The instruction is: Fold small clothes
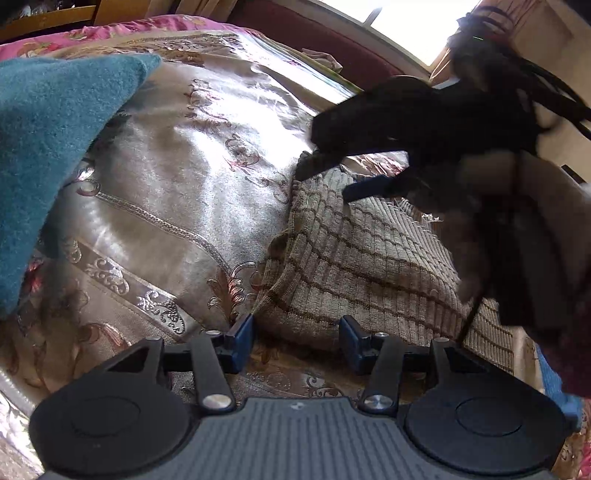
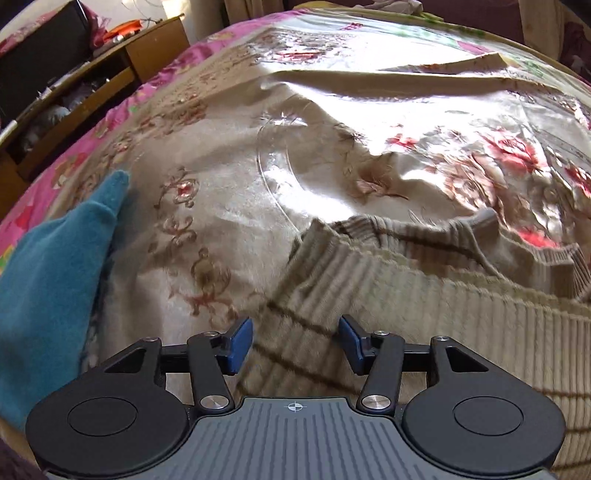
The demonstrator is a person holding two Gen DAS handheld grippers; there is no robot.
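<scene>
A beige ribbed knit garment with thin brown stripes (image 1: 369, 258) lies on the satin bedspread (image 1: 177, 166). My left gripper (image 1: 297, 343) is open, its blue pads either side of the garment's near folded edge without pressing on it. Farther along the same garment, my right gripper (image 1: 328, 181) hovers blurred over its far corner. In the right wrist view the right gripper (image 2: 295, 345) is open above the ribbed garment (image 2: 388, 295), nothing gripped. A teal fleece garment (image 1: 48, 147) lies at the left, also seen as a teal garment (image 2: 48, 295) in the right wrist view.
The flowered bedspread (image 2: 369, 129) is wrinkled, with a pink blanket (image 2: 37, 206) along its left edge. Wooden shelves (image 2: 74, 92) stand beyond that edge. A bright window (image 1: 406, 22) and a dark red headboard (image 1: 314, 33) lie behind the bed. A blurred hand (image 1: 498, 184) holds the right gripper.
</scene>
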